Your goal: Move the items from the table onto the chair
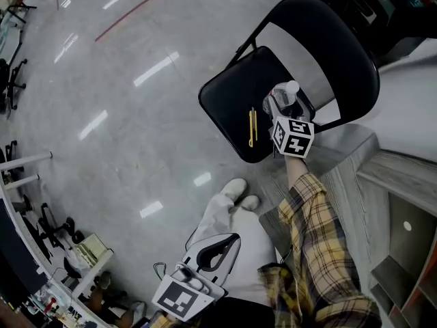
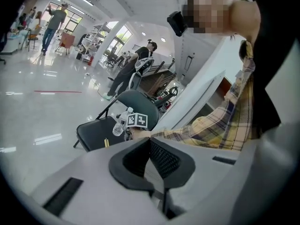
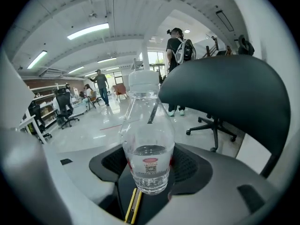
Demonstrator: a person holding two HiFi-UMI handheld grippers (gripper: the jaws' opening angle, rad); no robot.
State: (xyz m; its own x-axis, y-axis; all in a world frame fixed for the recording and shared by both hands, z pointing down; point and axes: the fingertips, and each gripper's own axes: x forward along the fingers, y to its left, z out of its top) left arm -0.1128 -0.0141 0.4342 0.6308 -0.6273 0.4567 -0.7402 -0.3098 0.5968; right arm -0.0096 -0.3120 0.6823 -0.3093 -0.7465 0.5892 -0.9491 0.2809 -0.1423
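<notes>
Right now the right tongs (image 1: 289,112) are gripping a clear water bottle (image 3: 146,149) low on its body, holding it upright over the black seat of the folding chair (image 1: 229,98), close to the backrest; whether its base is touching the seat is unclear. A yellow utility knife (image 1: 252,127) is lying on the seat just beside it. Meanwhile the left tongs (image 1: 217,253) are hanging clenched and empty near the person's lap.

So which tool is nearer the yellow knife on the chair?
Right. The right tool, holding the water bottle, is beside the yellow utility knife; the left tool is far back, off the chair.
</notes>
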